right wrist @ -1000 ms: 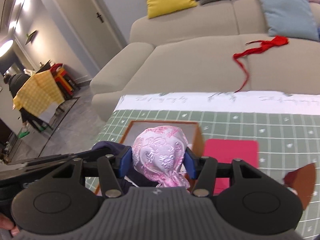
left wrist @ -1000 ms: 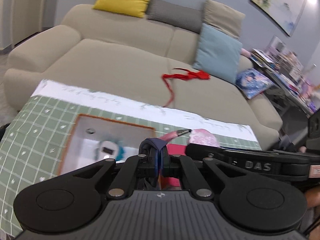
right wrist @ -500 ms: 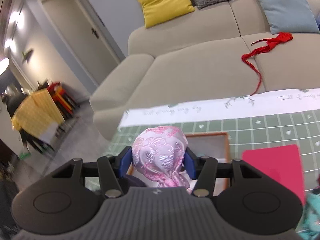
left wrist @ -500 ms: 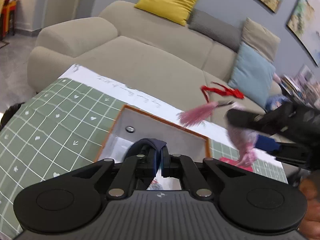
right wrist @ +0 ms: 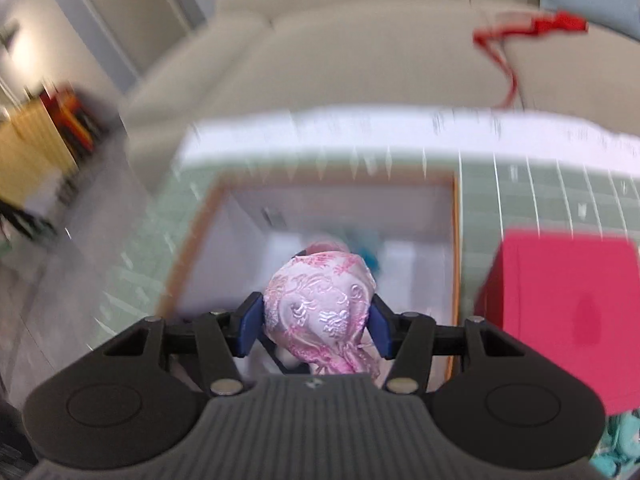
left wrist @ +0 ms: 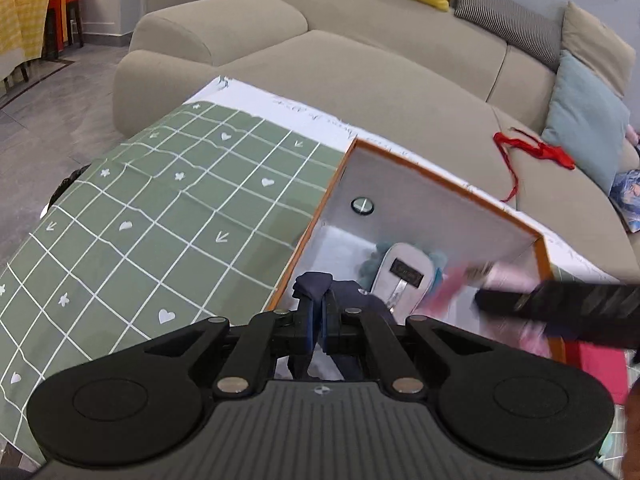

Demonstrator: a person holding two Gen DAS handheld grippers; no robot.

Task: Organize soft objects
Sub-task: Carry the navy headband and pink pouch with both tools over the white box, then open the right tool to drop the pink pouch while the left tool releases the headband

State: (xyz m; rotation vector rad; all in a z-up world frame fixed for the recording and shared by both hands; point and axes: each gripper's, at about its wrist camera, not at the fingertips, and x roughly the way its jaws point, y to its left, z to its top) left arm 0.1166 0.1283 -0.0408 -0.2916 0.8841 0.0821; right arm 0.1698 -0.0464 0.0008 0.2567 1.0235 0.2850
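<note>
My left gripper (left wrist: 319,312) is shut on a dark navy cloth (left wrist: 316,285) at the near left corner of the orange-rimmed box (left wrist: 316,216). Inside the box lie a white slipper (left wrist: 404,276) and a teal fluffy item (left wrist: 374,264). My right gripper (right wrist: 318,320) is shut on a pink embroidered pouch (right wrist: 320,304) and holds it over the box (right wrist: 455,248). In the left wrist view the right gripper (left wrist: 560,308) reaches in from the right, blurred, with the pink pouch (left wrist: 512,272) above the box.
The box stands on a green grid tablecloth (left wrist: 160,216). A pink lid or card (right wrist: 568,312) lies right of the box, with a teal item (right wrist: 624,448) near it. Behind is a beige sofa (left wrist: 380,64) with cushions and a red ribbon (left wrist: 532,150).
Both grippers have moved down and toward the box. The right gripper has carried the pink pouch over the box opening. The left still holds the navy cloth at the box corner.
</note>
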